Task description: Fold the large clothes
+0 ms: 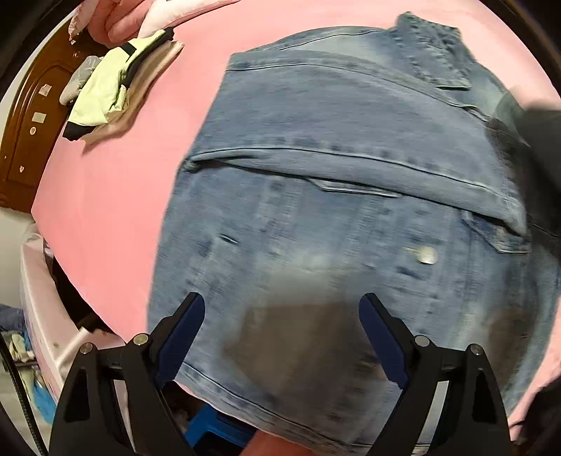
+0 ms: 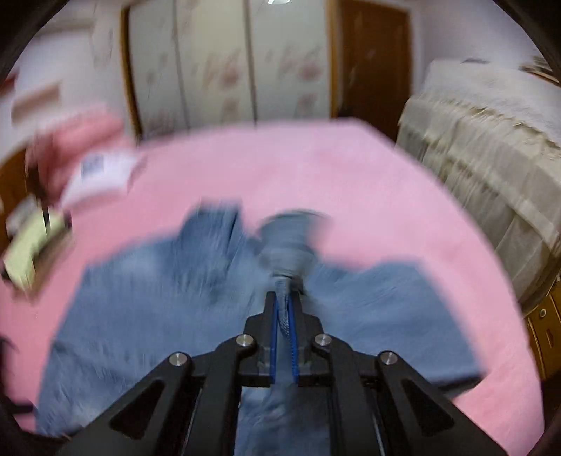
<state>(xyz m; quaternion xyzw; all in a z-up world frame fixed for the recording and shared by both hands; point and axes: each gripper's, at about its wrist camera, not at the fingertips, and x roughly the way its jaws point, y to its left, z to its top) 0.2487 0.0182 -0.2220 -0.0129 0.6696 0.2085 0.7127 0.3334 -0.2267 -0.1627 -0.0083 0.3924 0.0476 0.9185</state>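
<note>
One denim jacket (image 1: 333, 210) lies spread on the bed (image 1: 115, 196), which wears a plain pink sheet; in the left wrist view the jacket fills the middle and right of the frame, its collar toward the upper right and its hem hanging just past the bed's near edge at the bottom. A broad band of bare pink runs down the left of that frame between the jacket and the bed's edge, and in the right wrist view more open sheet stretches beyond the jacket to the far edge at mid frame. The left tool (image 1: 282, 336) hovers above the lower part of the jacket with its jaws spread wide and nothing between them. The right tool (image 2: 284, 315) is clenched on a bunched piece of the jacket, which rises in a twisted ridge from between its blue pads; the rest of that view is blurred. At the upper left of the left wrist view sits one small pile of folded clothes (image 1: 115, 87), pale green and cream, well apart from the jacket, with a pink pillow (image 1: 147, 17) beside it. Around the bed stand a pale wardrobe (image 2: 228, 63) with three door panels, a brown wooden door (image 2: 375, 56), and at the right one piece of furniture under a cream cover (image 2: 491, 147).
</note>
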